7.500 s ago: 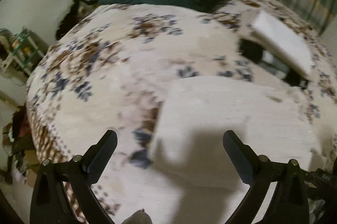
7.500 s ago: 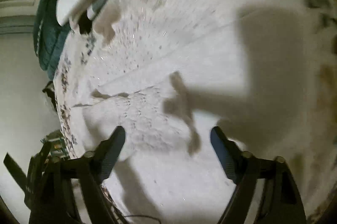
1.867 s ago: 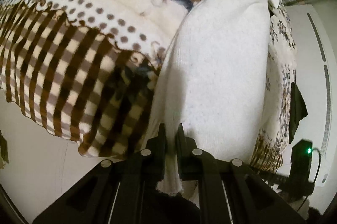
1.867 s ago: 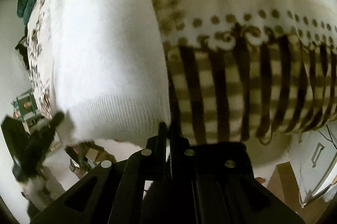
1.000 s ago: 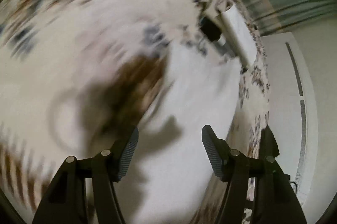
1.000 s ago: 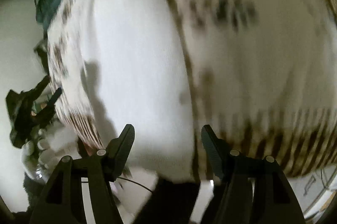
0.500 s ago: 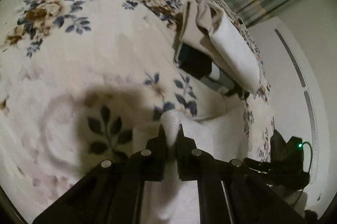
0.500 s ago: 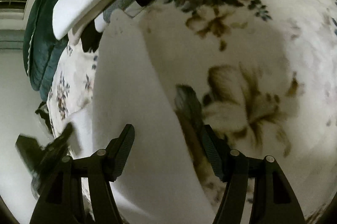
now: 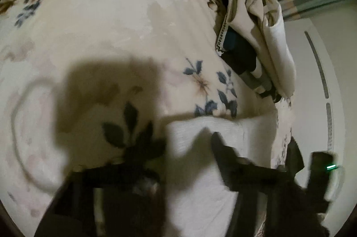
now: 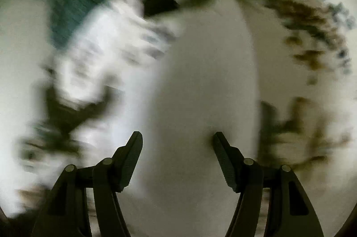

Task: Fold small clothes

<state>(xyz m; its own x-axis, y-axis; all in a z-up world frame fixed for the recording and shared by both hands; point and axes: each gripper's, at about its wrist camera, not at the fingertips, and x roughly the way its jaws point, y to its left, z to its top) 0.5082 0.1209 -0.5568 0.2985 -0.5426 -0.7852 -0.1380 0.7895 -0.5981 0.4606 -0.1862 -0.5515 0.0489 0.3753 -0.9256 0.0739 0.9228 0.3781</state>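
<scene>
Blurred; right claw (image 10: 177, 155) spread wide over white garment (image 10: 207, 80); floral blanket (image 10: 312, 40) beneath.

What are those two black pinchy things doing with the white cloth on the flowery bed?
A person is folding a small white knitted garment on the cream floral blanket, holding a gripper in each hand. Both the left gripper and the right gripper have their fingers spread open over the white cloth, gripping nothing. The right view is too blurred to show more. A pile of folded clothes, beige and white over dark pieces, lies further back on the bed.
</scene>
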